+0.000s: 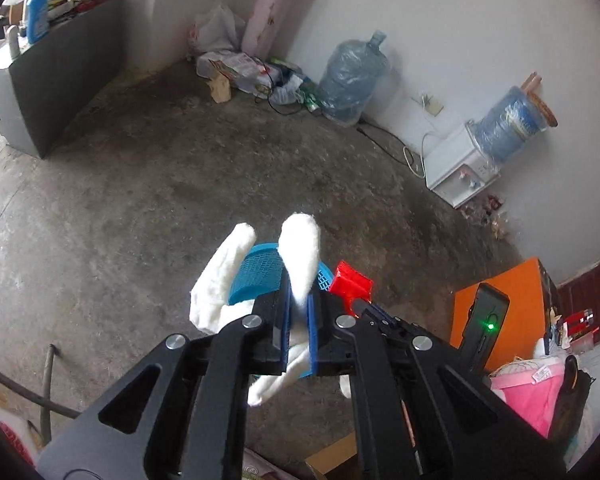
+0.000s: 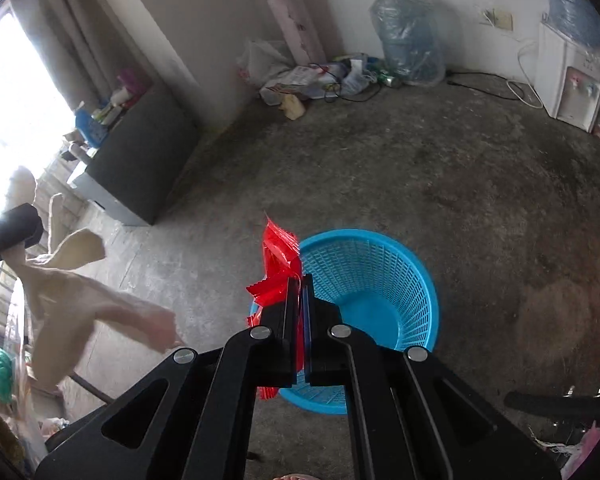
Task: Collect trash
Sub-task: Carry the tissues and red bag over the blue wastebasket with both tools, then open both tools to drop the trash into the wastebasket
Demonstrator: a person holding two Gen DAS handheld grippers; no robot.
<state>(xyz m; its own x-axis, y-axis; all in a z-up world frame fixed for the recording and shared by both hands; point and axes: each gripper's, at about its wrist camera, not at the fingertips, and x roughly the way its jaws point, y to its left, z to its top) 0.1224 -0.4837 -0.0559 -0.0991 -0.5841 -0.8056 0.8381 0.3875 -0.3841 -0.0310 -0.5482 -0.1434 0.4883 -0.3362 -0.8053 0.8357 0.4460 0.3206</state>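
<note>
**Both grippers loaded, poised at the blue basket**

The red wrapper [image 2: 278, 268] sits clamped between the pads of the right gripper [image 2: 299, 280], crumpled, its free end sticking up past the fingertips. It hangs at the left rim of the blue basket [image 2: 374, 280], which stands upright on the concrete floor [image 2: 440, 168]; the basket looks empty from this view. The white tissue [image 1: 300, 252] is pinched in the left gripper [image 1: 299, 300], jaws together on it, with loose lobes flaring up and left of the fingers.

Open room: bare floor lies all around the basket, out to the back wall. Edges of that space: a grey cabinet [image 1: 56, 80] at left, a litter pile [image 1: 252, 72] in the corner, a wrapped water jug [image 1: 352, 80] and a white dispenser [image 1: 460, 168] along the wall.

View differences: the left wrist view shows only slivers of the basket behind the tissue, plus the right gripper's tip with the red wrapper just beside, and an orange box [image 1: 508, 300] at right. The right wrist view shows the whole basket mouth and the tissue hanging at far left.
</note>
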